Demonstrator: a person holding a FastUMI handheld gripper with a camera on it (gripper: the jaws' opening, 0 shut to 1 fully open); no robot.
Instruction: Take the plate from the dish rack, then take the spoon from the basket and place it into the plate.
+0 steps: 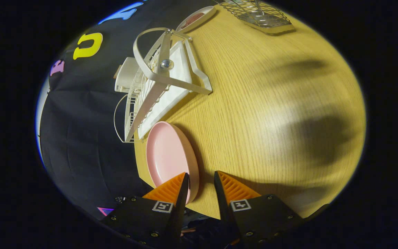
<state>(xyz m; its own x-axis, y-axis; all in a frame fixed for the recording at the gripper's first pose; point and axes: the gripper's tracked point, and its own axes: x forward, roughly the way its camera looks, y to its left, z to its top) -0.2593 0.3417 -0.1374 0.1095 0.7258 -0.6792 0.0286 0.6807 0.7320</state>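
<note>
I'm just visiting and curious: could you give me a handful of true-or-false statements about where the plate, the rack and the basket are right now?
1. The pink plate lies on the wooden table. True.
2. The plate stands in the white dish rack. False: it is out of the rack, beside it on the table.
3. The gripper is open, one finger over the plate's rim. True.
4. The wire basket sits between the fingers. False: it is far beyond them, across the table.
5. A spoon lies in the plate. False: the plate is empty.
</note>
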